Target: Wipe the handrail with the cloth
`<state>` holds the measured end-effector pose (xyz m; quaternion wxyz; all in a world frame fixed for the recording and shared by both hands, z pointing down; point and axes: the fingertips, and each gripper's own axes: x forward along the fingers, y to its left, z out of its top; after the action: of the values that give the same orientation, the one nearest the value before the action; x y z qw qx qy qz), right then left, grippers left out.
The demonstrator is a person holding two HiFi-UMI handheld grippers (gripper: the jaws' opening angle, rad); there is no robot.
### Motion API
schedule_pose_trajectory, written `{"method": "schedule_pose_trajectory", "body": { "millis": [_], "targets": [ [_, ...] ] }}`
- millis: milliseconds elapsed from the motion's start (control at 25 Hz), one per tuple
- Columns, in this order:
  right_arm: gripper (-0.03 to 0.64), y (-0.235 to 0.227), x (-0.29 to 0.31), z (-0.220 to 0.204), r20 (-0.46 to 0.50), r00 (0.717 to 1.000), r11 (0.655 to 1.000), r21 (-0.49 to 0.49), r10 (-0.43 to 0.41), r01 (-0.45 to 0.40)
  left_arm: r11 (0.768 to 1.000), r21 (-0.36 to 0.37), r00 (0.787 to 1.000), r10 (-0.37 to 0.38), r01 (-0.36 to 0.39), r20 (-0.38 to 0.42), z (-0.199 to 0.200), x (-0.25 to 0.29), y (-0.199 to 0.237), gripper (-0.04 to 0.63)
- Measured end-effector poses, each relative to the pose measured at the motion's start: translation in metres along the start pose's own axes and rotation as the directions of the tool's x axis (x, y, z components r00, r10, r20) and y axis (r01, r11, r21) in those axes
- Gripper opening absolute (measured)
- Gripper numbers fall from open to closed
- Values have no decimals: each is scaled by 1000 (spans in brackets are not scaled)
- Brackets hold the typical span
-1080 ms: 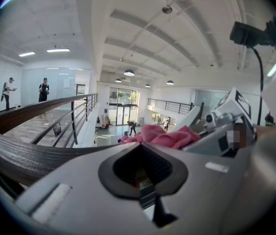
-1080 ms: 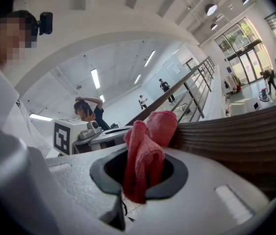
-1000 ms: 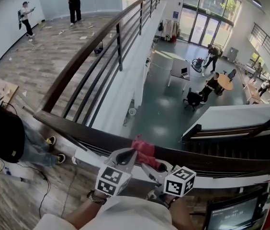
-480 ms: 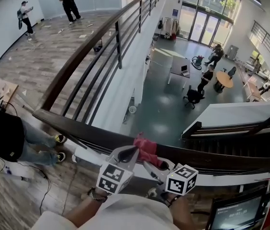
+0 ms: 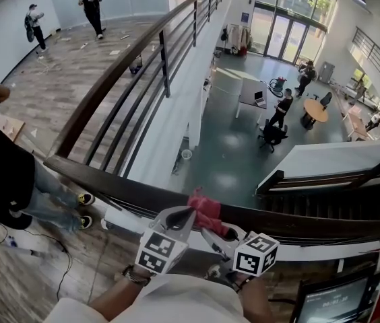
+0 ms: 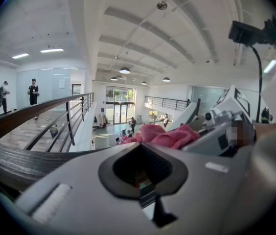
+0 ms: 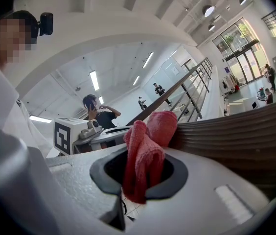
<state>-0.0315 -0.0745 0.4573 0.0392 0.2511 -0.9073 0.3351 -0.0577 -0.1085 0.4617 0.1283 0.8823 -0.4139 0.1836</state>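
The red cloth (image 5: 205,209) is held clenched in the right tongs (image 7: 143,175) on top of the dark handrail (image 5: 102,178), hardly shifted over the last second. The left tongs (image 6: 142,169) are closed on nothing just beside it, so little wiping progress is judged made.

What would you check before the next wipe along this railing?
1. Cloth clamped in the right claw: ok.
2. Cloth resting against the handrail: ok.
3. Left claw shut, with nothing in it: ok.
4. Rail top bare to the left of the cloth: ok.
5. Bystander standing away from the rail's left end: cannot tell.
6. Dirt left on the rail: cannot tell.
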Motion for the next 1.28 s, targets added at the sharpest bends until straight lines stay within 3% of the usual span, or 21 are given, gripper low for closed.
{"method": "schedule_pose_trajectory", "body": {
  "millis": [1040, 1280],
  "targets": [
    [61, -2, -11, -2, -11, 998, 998, 1, 60, -60, 998, -23, 998, 66, -66, 16, 0, 4, -10, 3],
    [61, -3, -17, 0, -10, 998, 998, 0, 55, -55, 999, -6, 999, 52, -52, 17, 3, 7, -15, 3]
  ]
}}
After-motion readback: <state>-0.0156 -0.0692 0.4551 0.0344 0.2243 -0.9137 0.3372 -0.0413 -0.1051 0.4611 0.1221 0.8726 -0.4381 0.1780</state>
